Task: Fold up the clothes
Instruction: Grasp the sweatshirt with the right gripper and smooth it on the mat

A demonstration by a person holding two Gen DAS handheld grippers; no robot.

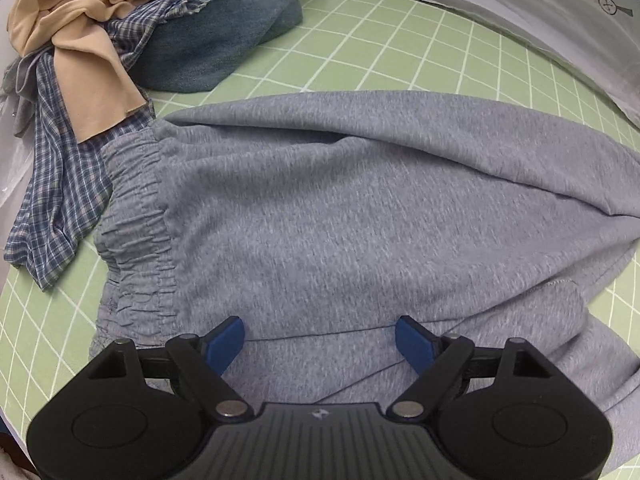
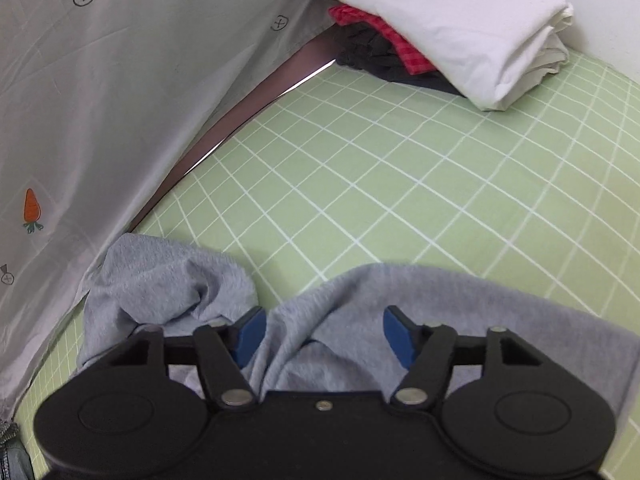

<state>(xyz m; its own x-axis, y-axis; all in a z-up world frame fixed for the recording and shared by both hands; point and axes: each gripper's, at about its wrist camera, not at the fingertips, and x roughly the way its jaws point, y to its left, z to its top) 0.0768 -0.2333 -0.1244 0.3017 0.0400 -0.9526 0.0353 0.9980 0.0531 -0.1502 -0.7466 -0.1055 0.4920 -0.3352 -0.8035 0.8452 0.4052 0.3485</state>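
Observation:
A grey sweat garment (image 1: 340, 216) with a gathered elastic waistband (image 1: 136, 224) lies spread on the green checked sheet (image 1: 460, 52), its waistband to the left. My left gripper (image 1: 320, 340) hovers open over its near part, blue pads wide apart, nothing between them. In the right wrist view another part of the grey garment (image 2: 360, 304) lies rumpled, one end (image 2: 160, 280) bunched against the white cloth wall. My right gripper (image 2: 324, 332) is open just over a raised fold of it; nothing is pinched.
A loose pile sits at the far left: a tan garment (image 1: 84, 52), a blue plaid shirt (image 1: 60, 200) and denim (image 1: 224, 40). A folded white cloth (image 2: 460, 20) tops red-checked and dark clothes (image 2: 384, 48) at the far right corner. A white patterned cloth wall (image 2: 100, 120) borders the sheet.

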